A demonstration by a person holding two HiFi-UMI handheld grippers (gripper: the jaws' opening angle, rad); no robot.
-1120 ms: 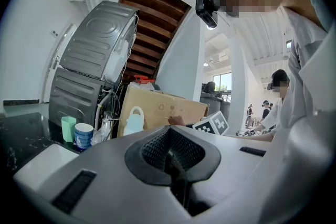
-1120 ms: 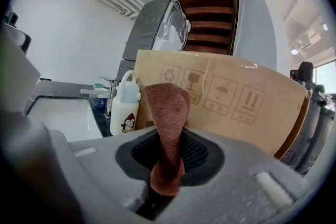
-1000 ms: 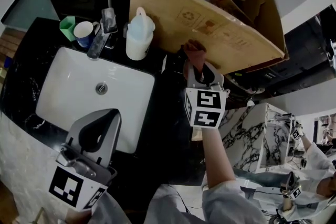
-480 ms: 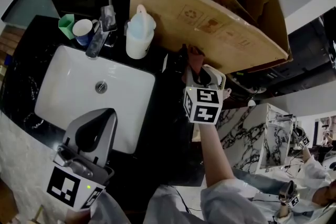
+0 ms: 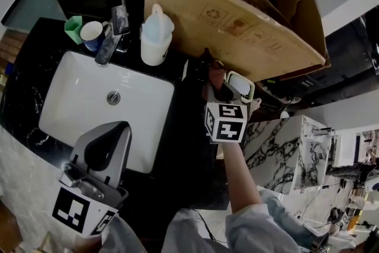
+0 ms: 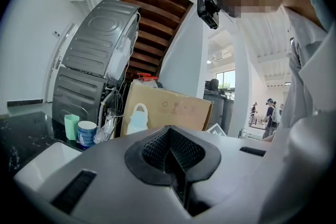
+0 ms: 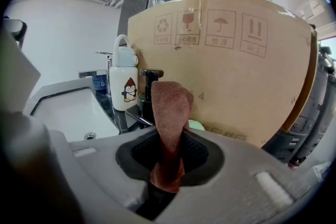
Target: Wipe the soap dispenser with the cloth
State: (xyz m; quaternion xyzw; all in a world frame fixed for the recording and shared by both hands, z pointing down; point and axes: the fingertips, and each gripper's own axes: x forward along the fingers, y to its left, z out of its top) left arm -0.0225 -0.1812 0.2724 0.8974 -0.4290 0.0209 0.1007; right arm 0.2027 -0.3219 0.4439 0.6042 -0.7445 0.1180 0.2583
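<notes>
Left tool (image 6: 169, 150): nearest the body, low over the front edge of the sink (image 5: 71, 86), jaws closed together, nothing between them; idle, well apart from the task's things. Right tool (image 7: 167, 162): further out over the dark worktop (image 5: 188, 157) to the right of the sink, jaws clamped on the reddish-brown cloth (image 7: 169, 113). Cloth is gripped at its lower end; the free end stands up past the jaw tips as a folded, rounded wad. Soap dispenser (image 7: 145, 99): dark pump bottle, upright on the worktop at the sink's back right corner, directly beyond the cloth. In the right gripper view the wad overlaps the bottle's right side, and the pump head shows just left of the cloth's top. Cannot tell from either view whether cloth and bottle are touching or only very close. Behind and left of the dispenser: white bottle with penguin print (image 7: 124, 86); behind both, a large cardboard box (image 5: 237, 26). Progress, as judged: cloth is picked up and presented to the dispenser, so the fetch is done; the wiping is at most just starting. Left to do: press the wad to the body and pump and rub over them. Dispenser is not steadied by the left tool, so it may slide or tip under the push.
</notes>
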